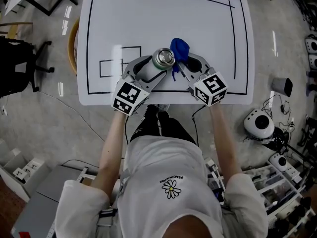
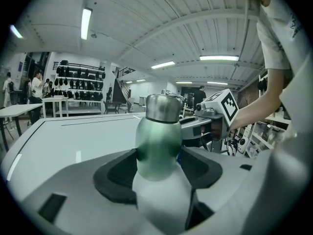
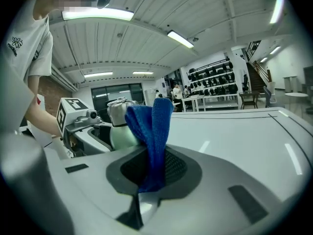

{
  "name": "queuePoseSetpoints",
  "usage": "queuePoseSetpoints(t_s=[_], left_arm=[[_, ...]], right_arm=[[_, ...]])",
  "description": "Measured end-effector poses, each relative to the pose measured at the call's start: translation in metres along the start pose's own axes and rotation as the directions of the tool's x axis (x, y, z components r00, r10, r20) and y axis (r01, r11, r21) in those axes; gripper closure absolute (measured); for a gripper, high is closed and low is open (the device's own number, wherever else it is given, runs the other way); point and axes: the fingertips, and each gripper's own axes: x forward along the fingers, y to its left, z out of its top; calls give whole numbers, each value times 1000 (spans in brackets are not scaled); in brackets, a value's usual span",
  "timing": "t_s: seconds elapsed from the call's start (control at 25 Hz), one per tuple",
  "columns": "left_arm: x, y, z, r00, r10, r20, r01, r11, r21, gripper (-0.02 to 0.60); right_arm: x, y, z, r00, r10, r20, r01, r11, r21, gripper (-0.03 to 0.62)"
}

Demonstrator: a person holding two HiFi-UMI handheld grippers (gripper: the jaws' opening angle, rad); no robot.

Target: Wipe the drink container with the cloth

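1. Two hand-held grippers, both at the near edge of a white table [image 1: 208,29] marked with black lines.
2. Left gripper [image 1: 150,69]: jaws spread wide around the drink container [image 2: 158,148], with a black pad [image 2: 120,173] pressing on each side of its lower body. The marker cube [image 1: 130,96] sits at its rear, above the person's left forearm.
3. Drink container: one bottle with a pale green body and a steel cap [image 1: 163,58]. It stands upright on the table near the front edge, between the two grippers.
4. Right gripper [image 3: 149,177]: jaws pressed together on the cloth [image 3: 152,141], pinching its lower end.
5. Cloth: one blue piece, folded and standing up out of the right jaws. In the head view its bunched top lies just right of the bottle's cap. Whether it touches the bottle cannot be told.
6. Person: white T-shirt [image 1: 171,182] with a flower print, arms reaching forward to the grippers.
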Motion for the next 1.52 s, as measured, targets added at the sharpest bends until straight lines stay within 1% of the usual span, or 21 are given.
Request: queuePoseSetpoints(t_s=[0.16, 0.4, 0.72, 0.84, 0.92, 1.08, 1.2, 1.4, 1.52], left_arm=[[0, 0, -1, 1000, 0, -5, 0, 1000, 1, 308], [1, 0, 0, 1000, 9, 7, -9, 1000, 4, 308], [0, 0, -2, 999, 41, 10, -41, 999, -15, 310], [2, -2, -2, 998, 69, 4, -69, 997, -26, 310], [4, -4, -2, 995, 105, 4, -104, 994, -43, 310], [5, -5, 1, 984, 177, 20, -175, 980, -93, 310], [7, -5, 2, 976, 217, 20, -214, 970, -113, 310], [10, -8, 0, 958, 285, -3, -284, 953, -109, 311], [10, -11, -1, 958, 285, -17, -285, 953, -102, 324]], right_arm=[[-4, 5, -1, 1000, -6, 11, 6, 1000, 24, 551], [-12, 14, -3, 1000, -17, 26, 16, 999, 49, 551], [-21, 31, -7, 999, -29, 17, 28, 999, 36, 551], [-23, 33, -7, 999, -38, 16, 38, 999, 29, 551], [-24, 32, -7, 999, -51, 14, 51, 999, 15, 551], [-23, 27, -5, 998, -64, 12, 64, 998, 1, 551], [-22, 25, -3, 998, -69, 11, 69, 998, 1, 551], [-22, 21, -5, 996, -88, 15, 88, 996, -4, 551], [-22, 14, -4, 994, -111, 22, 111, 994, -2, 551]])
